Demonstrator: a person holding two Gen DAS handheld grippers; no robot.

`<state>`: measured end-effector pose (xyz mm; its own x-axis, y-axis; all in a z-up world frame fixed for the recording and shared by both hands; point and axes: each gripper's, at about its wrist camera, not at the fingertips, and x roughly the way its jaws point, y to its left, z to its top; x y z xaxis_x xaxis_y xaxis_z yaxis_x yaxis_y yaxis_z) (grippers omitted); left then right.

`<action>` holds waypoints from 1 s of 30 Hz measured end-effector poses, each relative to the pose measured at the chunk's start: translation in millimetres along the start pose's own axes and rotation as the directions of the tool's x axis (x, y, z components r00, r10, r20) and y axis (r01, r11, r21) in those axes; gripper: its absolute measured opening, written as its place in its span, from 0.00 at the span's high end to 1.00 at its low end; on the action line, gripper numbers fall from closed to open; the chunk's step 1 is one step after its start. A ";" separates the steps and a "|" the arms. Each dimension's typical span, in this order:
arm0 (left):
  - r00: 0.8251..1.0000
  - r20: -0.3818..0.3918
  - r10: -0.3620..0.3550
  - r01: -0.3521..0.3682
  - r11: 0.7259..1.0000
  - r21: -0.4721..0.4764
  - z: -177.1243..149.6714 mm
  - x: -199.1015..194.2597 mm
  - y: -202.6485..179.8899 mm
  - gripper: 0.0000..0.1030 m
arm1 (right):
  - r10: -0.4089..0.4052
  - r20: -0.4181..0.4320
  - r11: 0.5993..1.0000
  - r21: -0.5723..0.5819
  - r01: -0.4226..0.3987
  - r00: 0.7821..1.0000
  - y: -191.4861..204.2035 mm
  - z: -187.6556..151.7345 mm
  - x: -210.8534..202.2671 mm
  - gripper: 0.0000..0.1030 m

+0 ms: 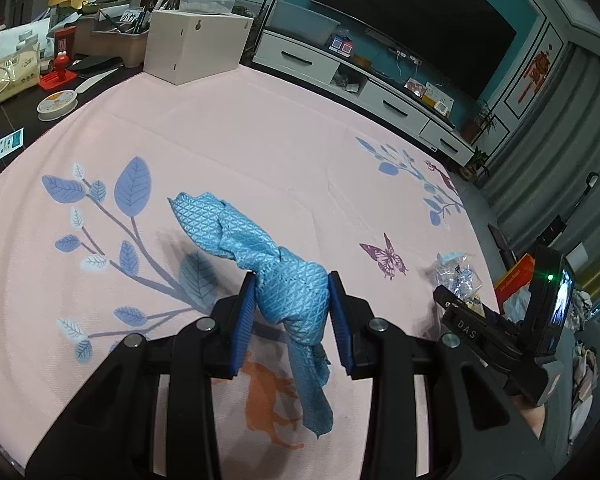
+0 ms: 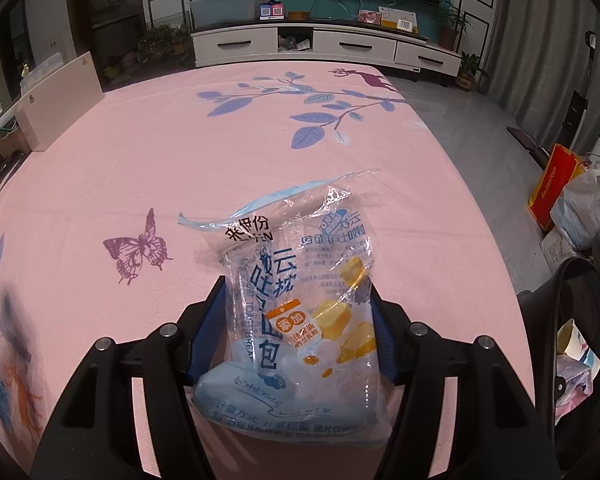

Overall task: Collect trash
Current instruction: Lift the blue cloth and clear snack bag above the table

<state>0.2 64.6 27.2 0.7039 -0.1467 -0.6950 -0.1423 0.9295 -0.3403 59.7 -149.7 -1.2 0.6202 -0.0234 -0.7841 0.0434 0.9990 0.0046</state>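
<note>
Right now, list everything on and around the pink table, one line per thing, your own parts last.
Tablecloth: one, pink with blue leaf and butterfly prints, covering the table.
Cloth: one, light blue, bunched, between the left gripper's pads.
Bread wrapper: one, clear plastic with blue and orange print, between the right gripper's fingers.
Box: one, cream, far left of the table.
Tape roll: one, clear, on the dark surface left of the tablecloth.
TV cabinet: one, white, beyond the table.
Left gripper: black with blue pads, clamped on the cloth.
Right gripper: black with blue pads, around the wrapper.
</note>
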 end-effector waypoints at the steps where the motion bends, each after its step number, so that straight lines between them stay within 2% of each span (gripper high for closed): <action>1: 1.000 -0.005 -0.003 0.003 1.000 0.004 -0.6 1.0 -1.2 0.65 | 0.000 0.000 1.000 0.000 0.000 1.000 0.0 0.0 0.0 0.39; 9: 0.998 -0.040 -0.055 0.056 0.998 0.016 -5.3 6.0 -8.6 0.65 | 0.001 0.000 1.000 0.000 -0.001 1.000 -0.3 -0.1 0.0 0.39; 15: 0.997 -0.051 -0.054 0.056 0.998 0.029 -8.7 8.6 -12.5 0.65 | 0.001 0.000 1.000 0.001 -0.001 1.000 -0.4 -0.1 -0.1 0.38; 19: 0.997 -0.053 -0.055 0.057 0.998 0.034 -10.5 8.4 -13.9 0.65 | -0.002 -0.008 1.000 0.009 0.002 1.000 -1.5 -0.1 1.4 0.29; 30: 0.997 -0.056 -0.052 0.054 0.998 0.044 -12.3 9.0 -17.4 0.65 | 0.004 -0.007 1.000 0.011 -0.004 1.000 -2.6 -0.1 1.5 0.29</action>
<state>0.5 43.0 19.1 0.6700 -0.2135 -0.7110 -0.0734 0.9340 -0.3496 60.4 -152.3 -2.4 0.6150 -0.0195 -0.7883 0.0500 0.9986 0.0143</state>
